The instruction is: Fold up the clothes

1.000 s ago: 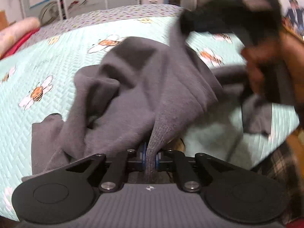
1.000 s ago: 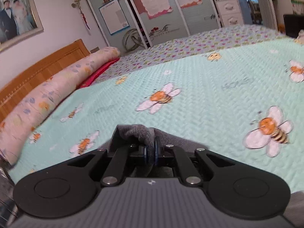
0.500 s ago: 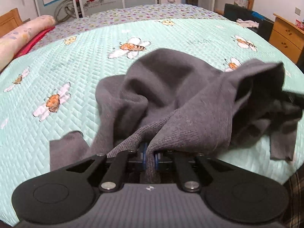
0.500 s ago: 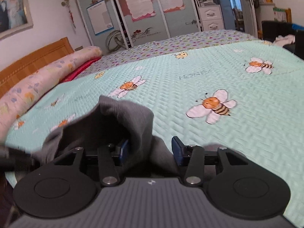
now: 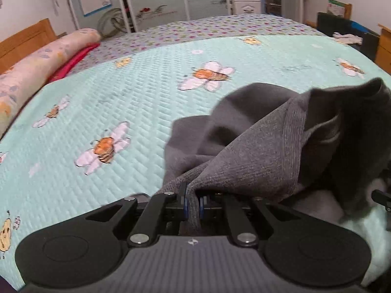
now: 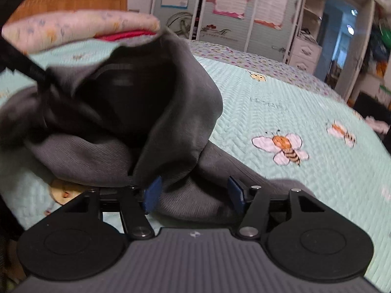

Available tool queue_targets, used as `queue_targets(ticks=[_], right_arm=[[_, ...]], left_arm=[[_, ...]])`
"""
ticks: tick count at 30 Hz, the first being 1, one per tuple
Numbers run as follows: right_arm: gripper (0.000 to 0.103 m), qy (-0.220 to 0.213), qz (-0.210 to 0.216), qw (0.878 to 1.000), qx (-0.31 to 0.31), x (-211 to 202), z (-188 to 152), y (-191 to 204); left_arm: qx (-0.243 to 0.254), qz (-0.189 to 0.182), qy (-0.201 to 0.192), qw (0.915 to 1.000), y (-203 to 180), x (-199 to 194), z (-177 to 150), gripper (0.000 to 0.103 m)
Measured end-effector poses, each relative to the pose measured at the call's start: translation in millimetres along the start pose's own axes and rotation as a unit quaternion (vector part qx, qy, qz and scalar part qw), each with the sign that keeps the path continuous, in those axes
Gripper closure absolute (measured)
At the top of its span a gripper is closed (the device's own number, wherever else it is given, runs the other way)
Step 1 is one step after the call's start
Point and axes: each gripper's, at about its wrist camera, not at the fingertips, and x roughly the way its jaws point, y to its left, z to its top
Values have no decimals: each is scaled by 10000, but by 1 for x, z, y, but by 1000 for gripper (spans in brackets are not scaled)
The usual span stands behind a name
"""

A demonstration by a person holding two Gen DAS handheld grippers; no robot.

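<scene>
Grey knit garment (image 5: 256,146) fills the centre right of my left wrist view, heaped on the mint bee quilt (image 5: 110,97); my left gripper (image 5: 193,200) is clamped on a fold of it at lower centre.

In my right wrist view the garment bulges at centre left; my right gripper (image 6: 194,193) is opening, blue pads (image 6: 152,193) apart, cloth lying loose between them.

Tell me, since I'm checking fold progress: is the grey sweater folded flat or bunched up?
Bunched up. The grey sweater lies in loose humps on the bee-print quilt, one edge pinched in the left gripper.
</scene>
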Motion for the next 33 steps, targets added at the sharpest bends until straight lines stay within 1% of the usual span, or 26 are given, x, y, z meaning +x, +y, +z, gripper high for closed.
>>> queue_targets(ticks=[5, 6, 7, 8, 11, 14, 15, 17, 19, 22, 25, 26, 27, 28, 29, 30, 31, 32, 33], right_arm=[[42, -42, -41, 9995, -323, 26, 14, 6], [40, -56, -43, 9993, -368, 31, 17, 7], [36, -49, -30, 9995, -308, 38, 23, 5], [36, -41, -16, 9997, -247, 45, 28, 4], [35, 51, 24, 10000, 58, 66, 42, -2], [35, 67, 63, 9987, 509, 79, 54, -11], [35, 67, 37, 9980, 620, 80, 57, -13], [35, -24, -19, 9971, 757, 74, 59, -15], [35, -132, -67, 9958, 899, 64, 56, -17], [34, -170, 90, 9918, 1260, 49, 41, -20], [34, -137, 255, 9874, 1556, 37, 24, -17], [34, -135, 279, 9867, 1594, 34, 19, -14], [34, -124, 284, 9866, 1603, 32, 16, -10], [34, -109, 279, 9863, 1621, 30, 12, -8], [34, -93, 273, 9860, 1641, 28, 8, -5], [34, -70, 270, 9852, 1693, 28, 6, -3], [34, -47, 266, 9843, 1745, 28, 5, -1], [34, -26, 263, 9834, 1793, 28, 3, 1], [34, -18, 265, 9833, 1802, 26, 1, 1]], left_arm=[[-162, 13, 11, 9999, 17, 21, 14, 94], [-174, 33, 15, 9998, 20, 26, 16, 94], [-190, 66, 29, 9998, 22, 33, 20, 94], [-234, 93, 50, 9997, 24, 40, 23, 94], [-386, 132, 22, 9992, 31, 58, 36, 94], [-543, 160, -30, 9984, 38, 76, 50, 94], [-581, 147, -14, 9982, 39, 81, 54, 94], [-648, -10, 111, 9978, 38, 83, 55, 94], [-632, -180, 153, 9977, 34, 79, 52, 94], [-751, -414, 169, 9962, 28, 62, 43, 94], [-1335, -597, 116, 9892, 28, 41, 35, 91], [-1538, -632, 97, 9860, 26, 33, 32, 87], [-1749, -585, 81, 9828, 21, 26, 29, 83], [-1945, -475, 67, 9797, 13, 19, 26, 80], [-2131, -365, 64, 9763, 4, 12, 22, 72], [-2285, -293, 73, 9731, -6, 5, 19, 68], [-2325, -361, 68, 9719, -18, -2, 17, 64], [-2220, -561, 56, 9734, -32, -11, 17, 60], [-2113, -761, 43, 9744, -47, -20, 17, 59]])
